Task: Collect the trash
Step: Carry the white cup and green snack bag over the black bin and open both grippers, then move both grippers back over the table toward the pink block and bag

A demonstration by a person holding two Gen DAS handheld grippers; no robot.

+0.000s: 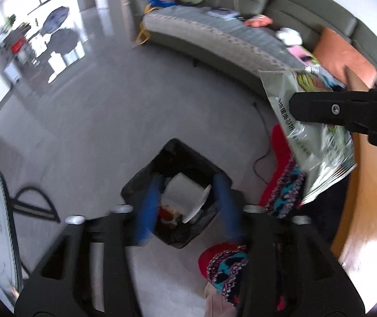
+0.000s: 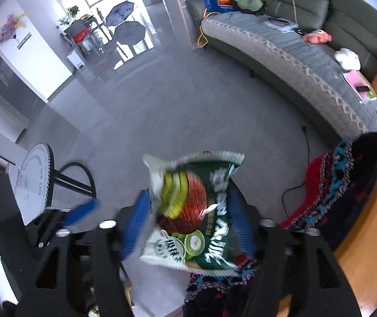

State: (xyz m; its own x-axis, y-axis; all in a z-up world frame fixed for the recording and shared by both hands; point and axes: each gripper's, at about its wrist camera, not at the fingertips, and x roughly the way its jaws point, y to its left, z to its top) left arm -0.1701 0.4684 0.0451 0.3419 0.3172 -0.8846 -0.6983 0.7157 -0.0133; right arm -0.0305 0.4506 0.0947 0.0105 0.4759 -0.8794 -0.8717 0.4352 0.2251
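A black trash bin (image 1: 174, 155) stands on the grey floor, with a white paper cup (image 1: 182, 190) and other trash inside. My left gripper (image 1: 188, 206) is open and empty, hovering right above the bin; it also shows at the left of the right wrist view (image 2: 83, 211). My right gripper (image 2: 188, 219) holds a green snack bag (image 2: 196, 211) between its blue fingers (image 2: 135, 224). In the left wrist view the right gripper's black body (image 1: 347, 111) comes in from the right, with the bag (image 1: 317, 142) hanging from it, up and right of the bin.
A grey sofa (image 2: 294, 60) with scattered items curves along the back. A red patterned blanket (image 1: 283, 185) drapes beside a wooden table edge (image 1: 368, 198) on the right. A standing fan (image 2: 34, 179) is at left. A black cable (image 2: 304, 163) lies on the floor.
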